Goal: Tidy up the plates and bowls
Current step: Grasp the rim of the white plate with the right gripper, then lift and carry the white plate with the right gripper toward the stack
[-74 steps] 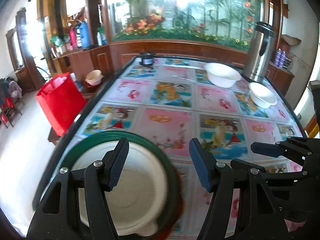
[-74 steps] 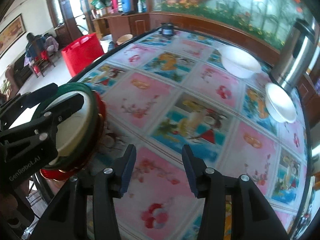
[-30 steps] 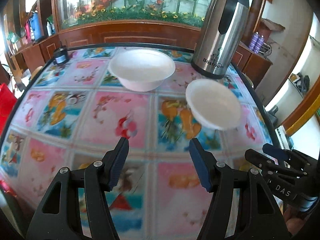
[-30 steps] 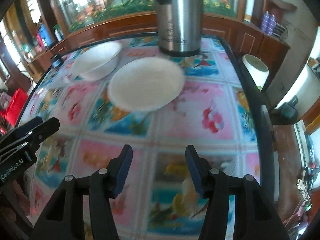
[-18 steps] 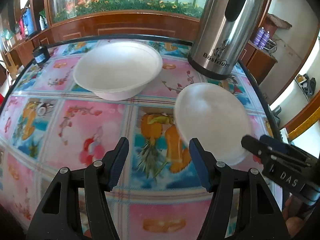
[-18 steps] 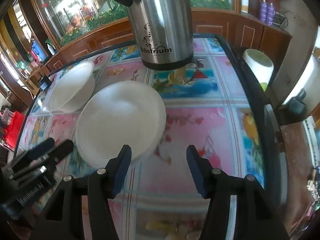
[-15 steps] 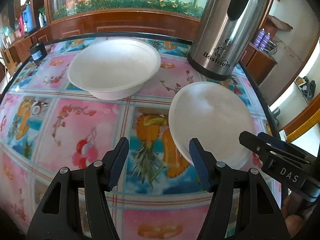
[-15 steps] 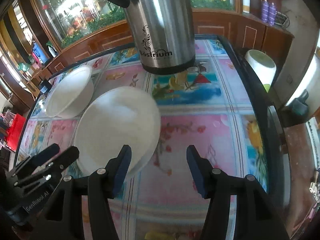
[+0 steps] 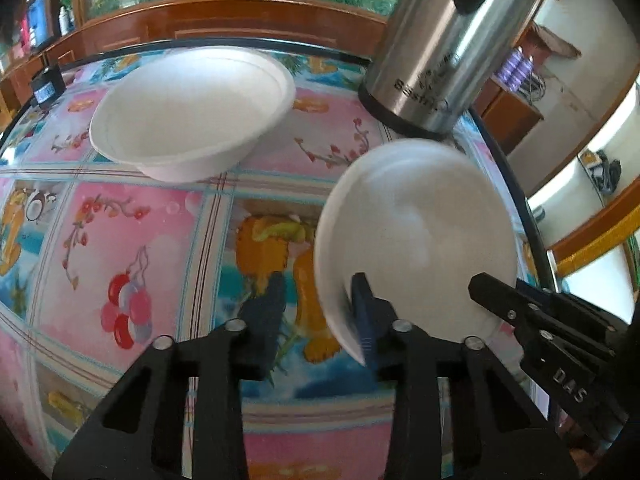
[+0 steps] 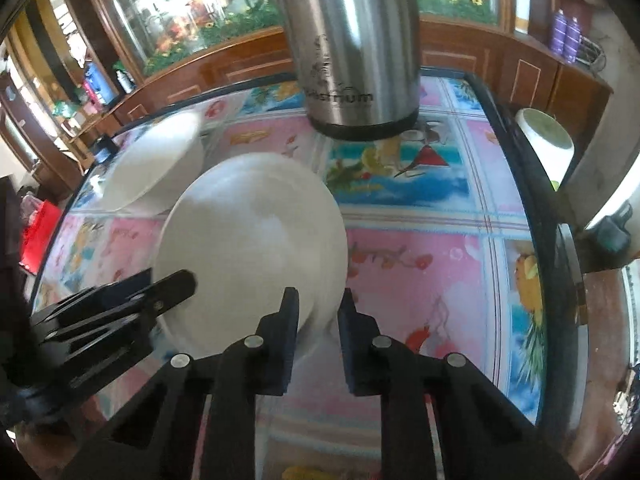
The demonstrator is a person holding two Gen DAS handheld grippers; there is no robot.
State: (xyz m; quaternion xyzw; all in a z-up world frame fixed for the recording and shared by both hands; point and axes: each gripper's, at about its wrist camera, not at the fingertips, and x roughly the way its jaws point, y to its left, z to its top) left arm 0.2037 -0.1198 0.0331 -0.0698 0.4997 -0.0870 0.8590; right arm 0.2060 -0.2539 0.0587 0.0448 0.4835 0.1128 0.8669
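White plate [image 9: 416,236] near the table's [image 9: 152,240] right edge, before the flask [image 9: 444,52], is pinched at opposite rims by left tongs [image 9: 318,304] and right tongs [image 10: 318,308], both just closed, probably for lifting.

Patterned table [image 9: 160,240]: bowl [image 9: 192,108], flask [image 9: 452,52].

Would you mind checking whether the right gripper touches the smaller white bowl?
Touching: the right wrist view shows the right gripper, its jaws just closed, pinching the smaller white bowl's rim.
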